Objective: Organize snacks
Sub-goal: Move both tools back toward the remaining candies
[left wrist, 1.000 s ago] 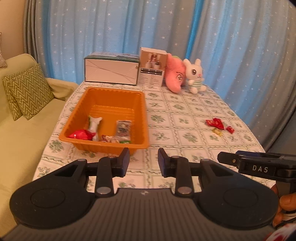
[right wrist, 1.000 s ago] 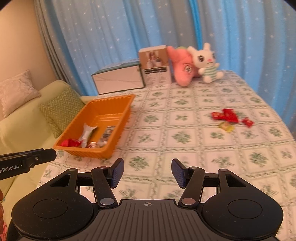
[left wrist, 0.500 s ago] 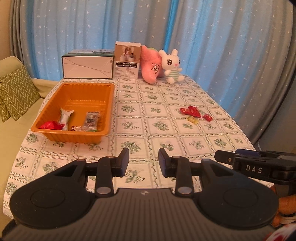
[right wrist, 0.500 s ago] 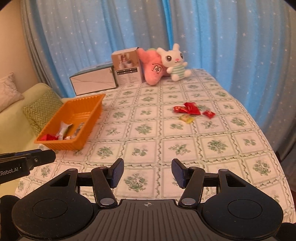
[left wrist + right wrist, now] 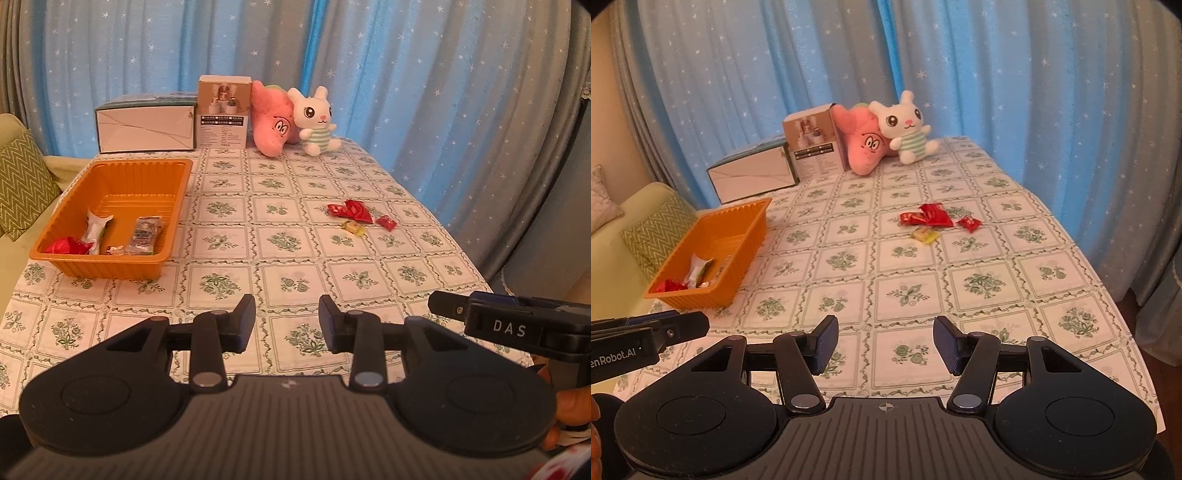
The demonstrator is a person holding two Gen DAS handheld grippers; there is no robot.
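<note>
An orange tray (image 5: 184, 173) (image 5: 753, 221) sits at the table's left side with several wrapped snacks in it, among them a red one (image 5: 66, 245) and a white one (image 5: 96, 227). Loose snacks lie on the cloth to the right: red packets (image 5: 352, 210) (image 5: 929, 216), a small red candy (image 5: 386, 222) (image 5: 968, 223) and a yellow candy (image 5: 354, 227) (image 5: 925, 235). My left gripper (image 5: 287, 323) hovers over the near table edge, its jaws opening with nothing between them. My right gripper (image 5: 885, 343) stands open and empty, also at the near edge, short of the loose snacks.
At the back stand a white box (image 5: 146, 125), a small upright carton (image 5: 223, 110), a pink plush (image 5: 273, 122) and a white bunny plush (image 5: 314, 118). Blue starred curtains hang behind. A green sofa with a zigzag cushion (image 5: 18, 184) lies left of the table.
Both views have swung rightward from the tray toward the table's middle and the loose snacks. The left gripper's jaws have widened slightly. The right jaws stand as before.
</note>
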